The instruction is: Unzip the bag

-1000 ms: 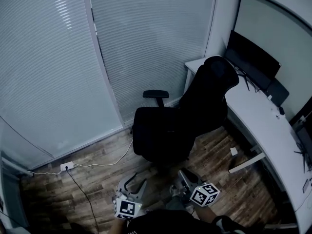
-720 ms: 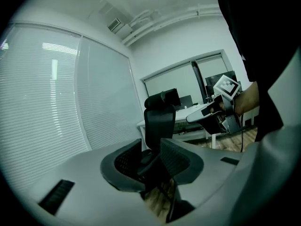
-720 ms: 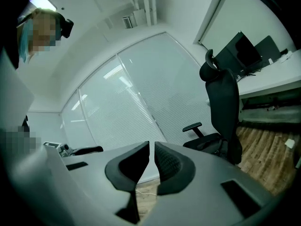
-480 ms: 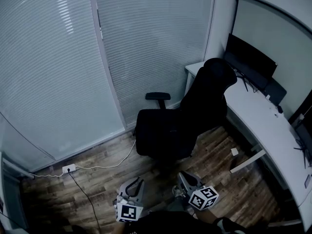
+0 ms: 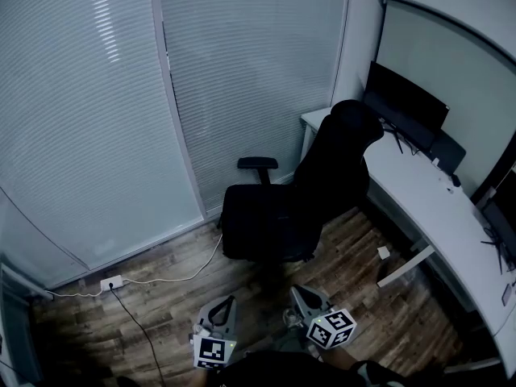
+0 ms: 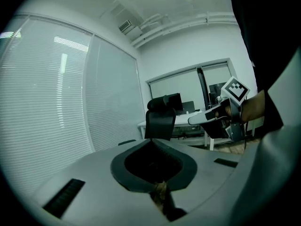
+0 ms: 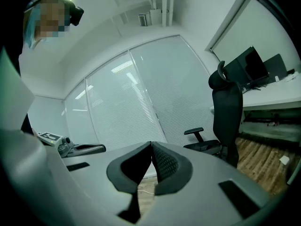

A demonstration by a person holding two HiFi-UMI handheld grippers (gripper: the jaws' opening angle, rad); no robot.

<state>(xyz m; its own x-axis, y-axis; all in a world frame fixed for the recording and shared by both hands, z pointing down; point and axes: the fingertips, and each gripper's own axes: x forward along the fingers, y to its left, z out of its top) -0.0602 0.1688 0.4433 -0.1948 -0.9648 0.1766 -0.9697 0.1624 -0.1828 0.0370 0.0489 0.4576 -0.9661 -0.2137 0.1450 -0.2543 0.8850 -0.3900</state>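
Black chair (image 5: 274,216); left gripper (image 5: 229,301), right gripper (image 5: 297,292) closed.

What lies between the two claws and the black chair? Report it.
Bare wood floor, in the head view, from left claw and right claw to the chair.

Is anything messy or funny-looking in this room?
A little. A white cable snakes loose across the wooden floor from a socket strip, the office chair faces away from the desk, and a small white thing lies on the floor near the desk. Nothing looks spilled or broken.
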